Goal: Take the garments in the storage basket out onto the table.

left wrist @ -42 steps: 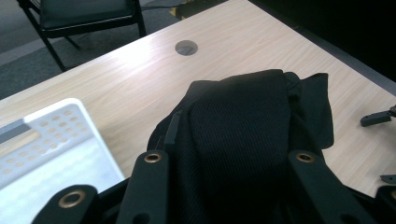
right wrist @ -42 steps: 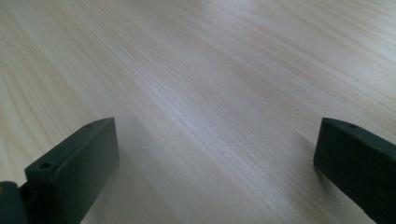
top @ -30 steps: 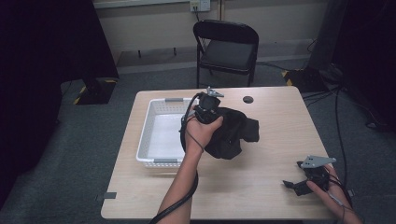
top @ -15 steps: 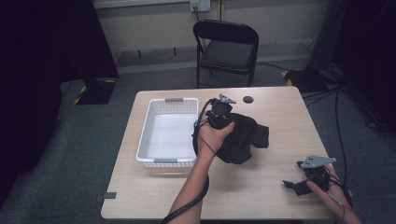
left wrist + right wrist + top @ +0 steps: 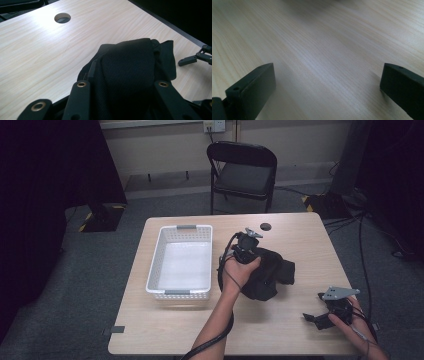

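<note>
Left gripper: fingers clamped on black cloth.
Black cloth: bunched at mid-table, right of white basket.
Right gripper: fingers spread wide, nothing between them.

Black cloth, white basket, pale wood table

The cloth is plain black with a fine ribbed weave; the basket is white with a perforated wall and grey handles; the table shows light wood grain; the chair is black.

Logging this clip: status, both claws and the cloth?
Left claw shut on black garment, over table. Right claw open, empty, near edge. White basket beside, nothing blocking.
</note>
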Demonstrator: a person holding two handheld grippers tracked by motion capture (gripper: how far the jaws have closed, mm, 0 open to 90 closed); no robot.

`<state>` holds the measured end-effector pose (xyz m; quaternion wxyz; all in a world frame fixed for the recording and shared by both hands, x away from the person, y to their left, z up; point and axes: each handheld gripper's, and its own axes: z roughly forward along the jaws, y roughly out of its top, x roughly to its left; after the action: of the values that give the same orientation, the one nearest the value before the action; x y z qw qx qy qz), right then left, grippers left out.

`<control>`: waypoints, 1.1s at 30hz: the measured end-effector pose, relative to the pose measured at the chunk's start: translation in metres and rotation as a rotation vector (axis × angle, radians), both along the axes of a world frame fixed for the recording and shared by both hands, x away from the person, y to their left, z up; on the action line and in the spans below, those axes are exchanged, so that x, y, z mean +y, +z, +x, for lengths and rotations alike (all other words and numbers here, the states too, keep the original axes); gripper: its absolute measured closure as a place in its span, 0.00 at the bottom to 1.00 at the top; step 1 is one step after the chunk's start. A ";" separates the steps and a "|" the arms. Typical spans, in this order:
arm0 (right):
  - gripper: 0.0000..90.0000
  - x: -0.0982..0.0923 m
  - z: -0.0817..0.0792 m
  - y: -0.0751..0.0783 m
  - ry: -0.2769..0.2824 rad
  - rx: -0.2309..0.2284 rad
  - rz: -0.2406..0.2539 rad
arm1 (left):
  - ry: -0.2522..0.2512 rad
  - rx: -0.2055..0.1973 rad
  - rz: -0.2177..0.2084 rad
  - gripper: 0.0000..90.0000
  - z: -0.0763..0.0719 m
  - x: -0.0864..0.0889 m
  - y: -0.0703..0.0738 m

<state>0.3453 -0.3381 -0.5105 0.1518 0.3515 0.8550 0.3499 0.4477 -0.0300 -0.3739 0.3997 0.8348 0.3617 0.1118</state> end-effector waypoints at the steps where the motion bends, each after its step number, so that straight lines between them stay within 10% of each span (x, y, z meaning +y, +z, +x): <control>1: 0.00 0.000 0.000 0.000 0.000 0.000 0.000 | -0.004 -0.001 0.006 0.72 0.000 -0.002 -0.001; 33: 0.00 0.000 0.000 0.000 0.000 0.000 0.000 | -0.013 0.049 0.049 0.71 0.000 -0.028 -0.039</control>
<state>0.3453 -0.3382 -0.5105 0.1518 0.3515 0.8549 0.3500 0.4480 -0.0583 -0.4128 0.3708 0.8491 0.3632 0.0976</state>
